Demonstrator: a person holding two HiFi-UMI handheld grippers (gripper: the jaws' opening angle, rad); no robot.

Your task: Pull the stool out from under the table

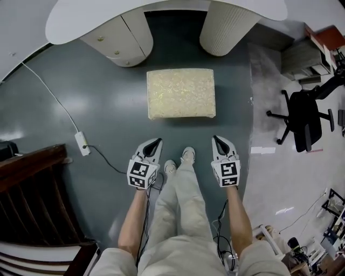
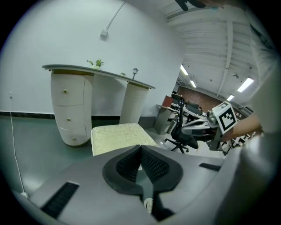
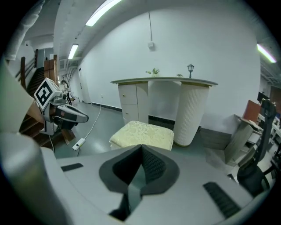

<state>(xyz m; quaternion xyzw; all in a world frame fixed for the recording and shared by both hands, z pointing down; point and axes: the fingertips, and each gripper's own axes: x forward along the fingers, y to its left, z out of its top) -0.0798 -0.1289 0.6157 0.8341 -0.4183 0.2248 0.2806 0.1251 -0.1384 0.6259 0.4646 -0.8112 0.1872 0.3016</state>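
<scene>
The stool (image 1: pixel 181 93) has a cream patterned cushion and stands on the grey floor, out in front of the white table (image 1: pixel 161 13). It also shows beyond the jaws as the stool (image 2: pixel 118 135) and the stool (image 3: pixel 144 134). My left gripper (image 1: pixel 157 142) and right gripper (image 1: pixel 216 139) hang side by side in the air on my side of the stool, apart from it. Both are shut with nothing between the jaws. In the gripper views, the left gripper (image 2: pixel 141 146) and right gripper (image 3: pixel 142 146) show their pads pressed together.
The table rests on a drawer pedestal (image 1: pixel 119 40) and a ribbed column (image 1: pixel 228 27). A power strip (image 1: pixel 82 143) and its cable lie on the floor at the left. A black office chair (image 1: pixel 303 117) stands at the right, dark wooden furniture (image 1: pixel 32 210) at the lower left.
</scene>
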